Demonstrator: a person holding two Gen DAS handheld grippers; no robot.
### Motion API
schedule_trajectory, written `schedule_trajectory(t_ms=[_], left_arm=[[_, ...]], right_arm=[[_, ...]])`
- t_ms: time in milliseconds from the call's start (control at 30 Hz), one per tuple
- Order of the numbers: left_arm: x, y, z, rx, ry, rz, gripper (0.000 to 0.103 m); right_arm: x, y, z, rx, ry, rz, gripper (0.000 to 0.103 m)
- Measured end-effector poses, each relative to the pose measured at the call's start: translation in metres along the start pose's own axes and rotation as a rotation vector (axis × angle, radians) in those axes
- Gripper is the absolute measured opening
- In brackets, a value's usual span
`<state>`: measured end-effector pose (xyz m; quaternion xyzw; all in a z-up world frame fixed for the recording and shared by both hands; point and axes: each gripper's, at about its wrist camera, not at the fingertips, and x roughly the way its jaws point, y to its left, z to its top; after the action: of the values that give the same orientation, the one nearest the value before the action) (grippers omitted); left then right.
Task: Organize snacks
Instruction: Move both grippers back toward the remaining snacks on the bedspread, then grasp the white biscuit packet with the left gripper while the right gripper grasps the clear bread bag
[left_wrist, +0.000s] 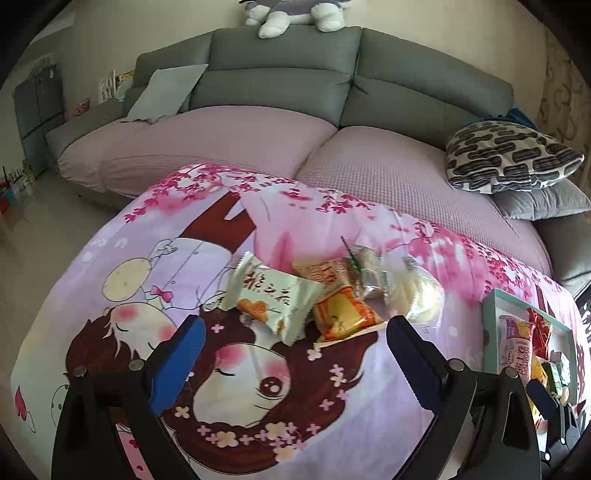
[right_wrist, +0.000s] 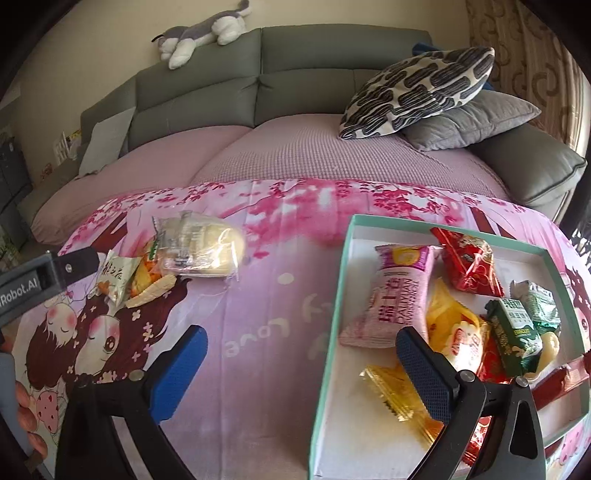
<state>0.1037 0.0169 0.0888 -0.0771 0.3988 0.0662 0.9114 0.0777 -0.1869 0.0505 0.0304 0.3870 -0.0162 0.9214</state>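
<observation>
Snacks face the gaping left claw; only the right claw, also gaping, shows the box's contents.

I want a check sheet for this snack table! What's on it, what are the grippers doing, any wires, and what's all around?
Surface: cartoon tablecloth, pink and lilac, covers the table.
Job's things: loose snack pile on the cloth; teal box already holds several packets, including a pink packet.
Clutter: nothing seen.
Grippers: left gripper open, aimed at the pile, holding nothing; right gripper open, empty, astride the box's left wall.
Cables: nothing seen.
Surroundings: grey sofa behind, patterned cushion, plush toy on the backrest.
</observation>
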Motion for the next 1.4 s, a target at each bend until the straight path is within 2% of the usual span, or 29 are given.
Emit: schedule_trajectory(t_ms=[133, 300, 500, 833, 1033, 1400], left_arm=[[0.002, 0.024, 0.003, -0.036, -0.004, 0.002, 0.098], [0.011, 0.039, 0.007, -0.049, 0.011, -0.004, 0.098], [0.024, 0.046, 0.006, -0.07, 0.05, -0.034, 0.099], [0.063, 0.051, 0.013, -0.093, 0.118, -0.07, 0.098], [0.081, 0.049, 0.022, -0.078, 0.126, -0.063, 0.098], [0.113, 0.04, 0.023, -0.015, 0.166, -0.047, 0.098]], right_arm=[[0.006, 0.017, -0.001, -0.022, 0.006, 0.0, 0.103], [0.012, 0.028, -0.001, -0.008, 0.01, 0.049, 0.103], [0.019, 0.035, 0.004, -0.013, 0.016, 0.04, 0.103], [0.033, 0.034, 0.035, 0.069, 0.005, 0.104, 0.103], [0.05, 0.039, 0.051, 0.083, 0.015, 0.152, 0.103], [0.079, 0.048, 0.063, 0.072, 0.043, 0.168, 0.103]])
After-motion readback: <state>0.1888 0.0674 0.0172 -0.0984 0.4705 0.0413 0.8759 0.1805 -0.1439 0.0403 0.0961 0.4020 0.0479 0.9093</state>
